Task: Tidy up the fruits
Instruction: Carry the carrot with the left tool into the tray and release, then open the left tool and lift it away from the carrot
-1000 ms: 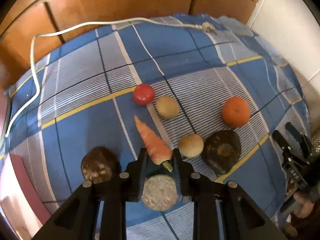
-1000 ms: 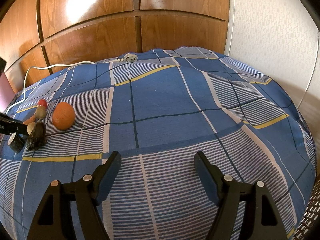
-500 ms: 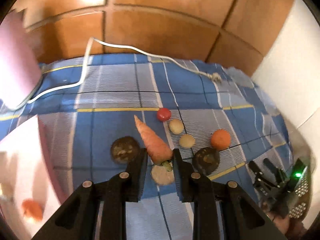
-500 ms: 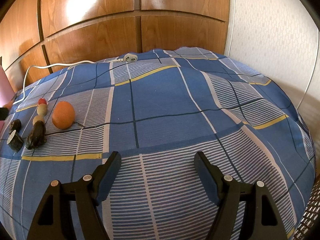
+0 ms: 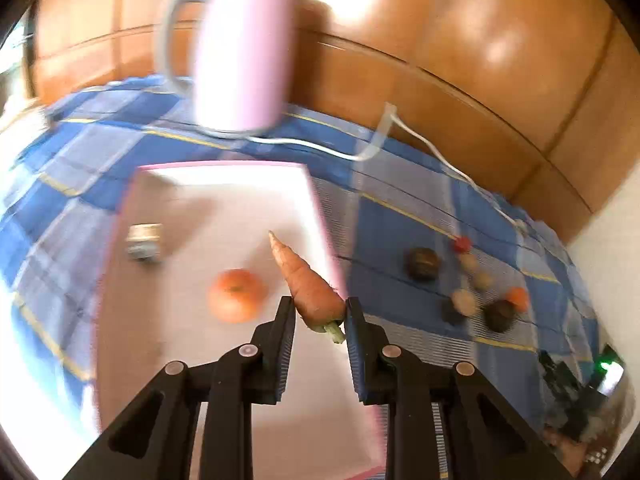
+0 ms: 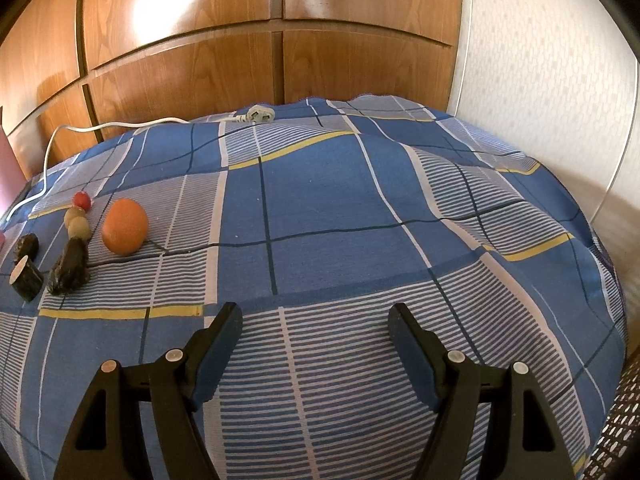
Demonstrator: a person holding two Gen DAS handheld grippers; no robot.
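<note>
Bright, warm daylight; glare patches on wood panels [image 6: 168, 8]; left view motion-blurred, overexposed lower left; fisheye-curved edges.

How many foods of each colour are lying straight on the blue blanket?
Red ball: 1
Tan balls: 2
Orange fruit: 1
Dark brown pieces: 3
Total: 7
</note>
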